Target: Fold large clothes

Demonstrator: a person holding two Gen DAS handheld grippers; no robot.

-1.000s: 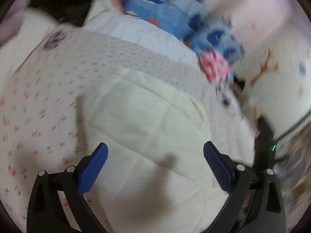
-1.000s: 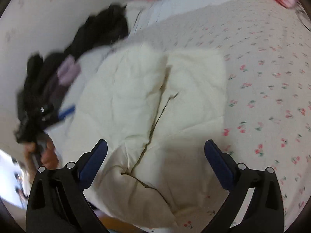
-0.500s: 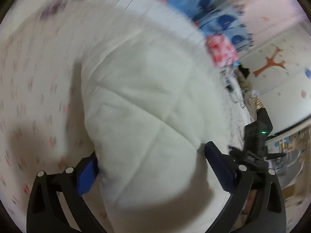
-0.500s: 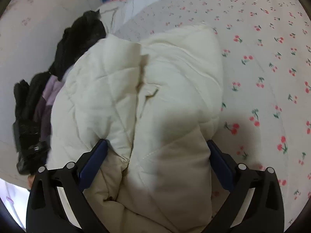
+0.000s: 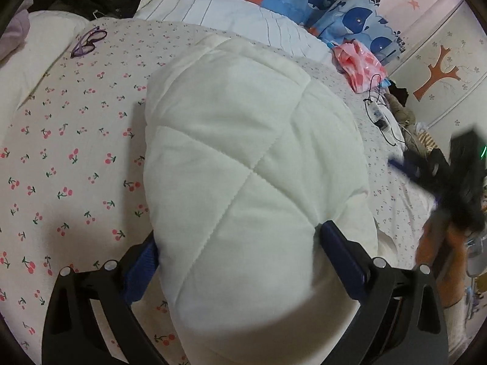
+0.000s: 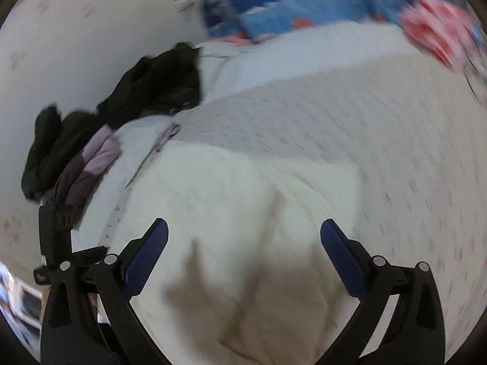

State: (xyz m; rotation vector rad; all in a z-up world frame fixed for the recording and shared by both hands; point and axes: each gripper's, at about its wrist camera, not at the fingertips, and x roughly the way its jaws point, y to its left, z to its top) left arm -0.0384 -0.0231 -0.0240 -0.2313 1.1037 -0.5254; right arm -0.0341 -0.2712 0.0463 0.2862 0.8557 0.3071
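A cream-white quilted padded jacket (image 5: 243,140) lies folded into a thick bundle on the cherry-print bed sheet (image 5: 61,152). My left gripper (image 5: 240,234) is open, and the bundle's near end bulges up between its blue fingers (image 5: 344,261), touching both. In the right wrist view the same jacket (image 6: 243,188) is blurred. My right gripper (image 6: 243,225) hangs open above it with nothing between its fingers. The right gripper shows as a dark blur at the right edge (image 5: 456,176) of the left wrist view, with a hand under it.
Blue whale-print bedding (image 5: 350,9) and a white pillow (image 5: 243,21) lie at the bed's head. A pink bag (image 5: 359,64) and a cable with a charger (image 5: 377,115) are at the right. Purple glasses (image 5: 88,41) lie far left. Black and lilac clothes (image 6: 158,82) are piled against the wall.
The left gripper has moved in low, so the jacket bundle now sits between its fingers. The right gripper had pressed onto the jacket and has now drawn back above it, still moving.
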